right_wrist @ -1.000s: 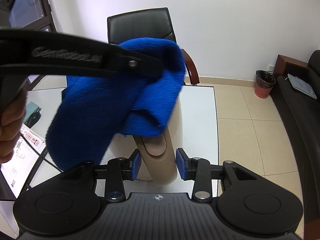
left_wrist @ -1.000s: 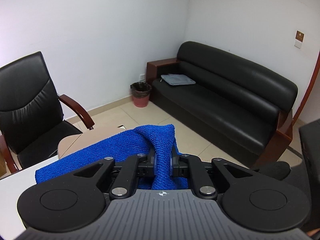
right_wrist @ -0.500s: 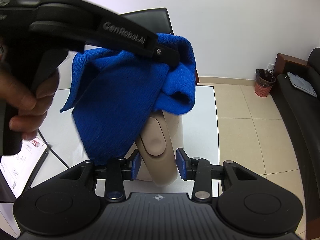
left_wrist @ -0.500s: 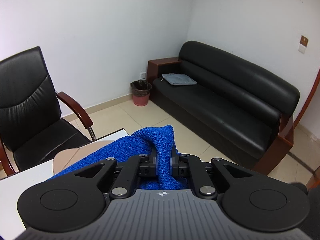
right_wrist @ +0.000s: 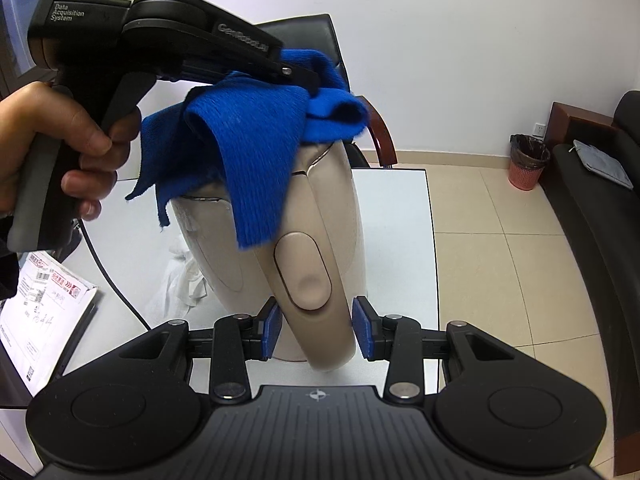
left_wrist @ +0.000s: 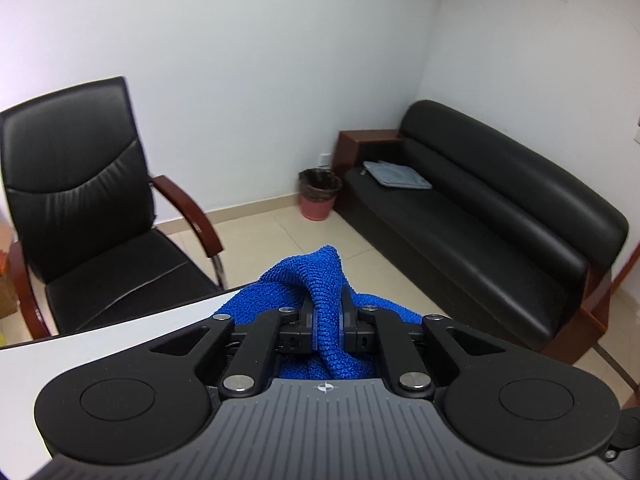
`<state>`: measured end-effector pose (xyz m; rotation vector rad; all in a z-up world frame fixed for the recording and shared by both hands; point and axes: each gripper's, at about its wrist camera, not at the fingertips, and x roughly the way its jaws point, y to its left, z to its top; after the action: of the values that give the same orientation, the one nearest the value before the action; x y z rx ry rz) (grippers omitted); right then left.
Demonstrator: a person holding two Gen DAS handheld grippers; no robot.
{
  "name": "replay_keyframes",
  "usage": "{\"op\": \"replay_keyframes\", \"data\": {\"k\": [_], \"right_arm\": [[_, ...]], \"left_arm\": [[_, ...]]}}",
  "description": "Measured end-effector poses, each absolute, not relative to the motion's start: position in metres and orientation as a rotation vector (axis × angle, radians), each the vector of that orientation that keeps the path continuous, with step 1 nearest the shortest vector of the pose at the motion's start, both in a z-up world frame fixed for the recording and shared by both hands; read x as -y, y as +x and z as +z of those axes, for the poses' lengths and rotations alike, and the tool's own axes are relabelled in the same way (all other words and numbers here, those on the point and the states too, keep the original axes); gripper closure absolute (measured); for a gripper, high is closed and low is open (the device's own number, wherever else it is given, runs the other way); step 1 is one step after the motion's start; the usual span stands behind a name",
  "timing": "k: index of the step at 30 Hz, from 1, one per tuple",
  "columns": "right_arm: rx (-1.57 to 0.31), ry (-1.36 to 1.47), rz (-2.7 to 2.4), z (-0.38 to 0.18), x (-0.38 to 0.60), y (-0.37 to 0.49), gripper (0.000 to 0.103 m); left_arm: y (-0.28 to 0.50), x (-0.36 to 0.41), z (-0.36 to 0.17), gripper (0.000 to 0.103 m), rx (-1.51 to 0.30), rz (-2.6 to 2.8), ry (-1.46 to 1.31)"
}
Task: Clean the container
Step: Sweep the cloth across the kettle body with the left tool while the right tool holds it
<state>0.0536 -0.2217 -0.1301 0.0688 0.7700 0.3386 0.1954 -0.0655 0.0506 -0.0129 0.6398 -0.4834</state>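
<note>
A beige kettle-like container [right_wrist: 332,208] stands on the white table [right_wrist: 396,208]. My right gripper [right_wrist: 318,330] is shut on its handle [right_wrist: 308,280], pads [right_wrist: 271,330] at both sides. My left gripper [left_wrist: 326,326] is shut on a blue cloth [left_wrist: 320,280]. In the right wrist view the left gripper [right_wrist: 308,80] holds the cloth [right_wrist: 260,140] draped over the container's top and left side. The container is hidden in the left wrist view.
A black office chair [left_wrist: 92,200] stands behind the table. A black sofa [left_wrist: 480,216] and a pink waste bin [left_wrist: 320,196] line the right wall. Crumpled white tissue [right_wrist: 180,280], a cable and papers [right_wrist: 40,312] lie on the table's left.
The left gripper with the cloth has swung right and back across the container's top. The cloth now hangs lower down the container's side. The right gripper has kept still on the handle.
</note>
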Motion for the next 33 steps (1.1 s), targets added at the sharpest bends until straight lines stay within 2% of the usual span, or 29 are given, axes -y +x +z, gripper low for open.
{"op": "replay_keyframes", "data": {"k": [14, 33], "right_arm": [[-0.774, 0.063, 0.333, -0.122, 0.221, 0.039, 0.063], [-0.782, 0.06, 0.336, -0.119, 0.237, 0.07, 0.063]], "left_arm": [[0.182, 0.029, 0.049, 0.092, -0.612, -0.38, -0.038], [0.121, 0.018, 0.052, 0.091, -0.571, -0.344, -0.02]]}}
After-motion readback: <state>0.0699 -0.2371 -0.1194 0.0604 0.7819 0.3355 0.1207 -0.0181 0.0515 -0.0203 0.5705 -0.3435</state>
